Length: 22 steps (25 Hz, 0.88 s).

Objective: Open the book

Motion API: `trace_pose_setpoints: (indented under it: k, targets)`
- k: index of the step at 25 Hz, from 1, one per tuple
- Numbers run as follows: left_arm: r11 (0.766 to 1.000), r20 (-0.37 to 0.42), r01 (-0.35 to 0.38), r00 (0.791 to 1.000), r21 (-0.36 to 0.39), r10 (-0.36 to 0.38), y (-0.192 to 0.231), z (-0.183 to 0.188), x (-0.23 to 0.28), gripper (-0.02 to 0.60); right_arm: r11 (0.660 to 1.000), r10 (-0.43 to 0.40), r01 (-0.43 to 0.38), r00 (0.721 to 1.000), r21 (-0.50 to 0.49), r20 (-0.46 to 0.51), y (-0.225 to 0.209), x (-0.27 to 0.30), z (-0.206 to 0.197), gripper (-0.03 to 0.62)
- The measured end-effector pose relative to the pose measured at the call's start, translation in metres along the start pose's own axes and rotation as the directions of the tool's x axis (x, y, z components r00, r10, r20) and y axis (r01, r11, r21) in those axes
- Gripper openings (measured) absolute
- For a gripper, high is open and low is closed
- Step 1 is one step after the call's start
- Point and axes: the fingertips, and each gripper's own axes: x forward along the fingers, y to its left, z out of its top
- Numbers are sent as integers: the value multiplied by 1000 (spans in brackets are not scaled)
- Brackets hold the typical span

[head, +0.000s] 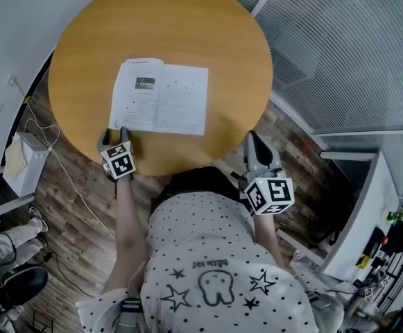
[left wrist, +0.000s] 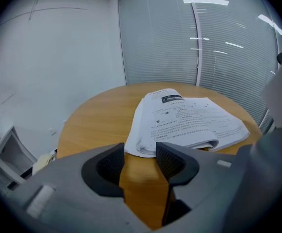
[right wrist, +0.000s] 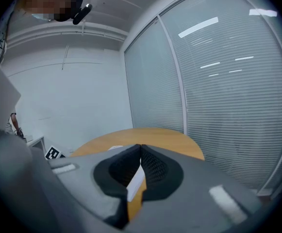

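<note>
Fingers (left wrist: 172, 161) of left gripper (left wrist: 139, 153) held wide, empty, at open book's (head: 161, 97) near-left corner; right gripper's (right wrist: 141, 148) pressed together, empty.

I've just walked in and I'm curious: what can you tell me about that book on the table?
The book lies open and flat on the round wooden table. Its white paper pages carry black print, with a small dark picture on the left page. The left gripper, jaws apart, sits at its near left corner; whether they touch is unclear.
</note>
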Motion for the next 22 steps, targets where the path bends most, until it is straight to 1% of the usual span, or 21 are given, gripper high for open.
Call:
trace_pose_setpoints:
  k: [4,5,8,11,14,17,19,22]
  targets:
    - [1000,52,4,999,-30,-2,8,18,-9,213,1000,-2,2,1000,-11,29,0,3,10,5]
    - [999,70,7,998,-37,-4,9,24,-13,205,1000,-5,5,999,-15,34,-2,2,12,4]
    - [999,123,10,992,-36,-6,6,40,-24,127,999,-22,23,999,-26,43,-14,0,16,5]
    - [1000,173,23,985,-21,-19,-2,57,-34,70,998,-43,45,998,-39,49,-23,-6,18,5]
    - [999,214,42,976,-3,-40,-10,72,-43,30,998,-53,55,997,-39,54,-25,-11,19,5]
    - [998,243,55,968,10,-56,-14,83,-51,11,998,-45,47,998,-46,54,-20,-13,20,5]
    - [998,268,66,961,11,-67,-16,91,-57,11,998,-35,38,998,-51,55,-18,-13,20,5]
    - [996,327,85,942,2,-81,-19,105,-70,11,998,-21,24,998,-58,58,-15,-12,21,5]
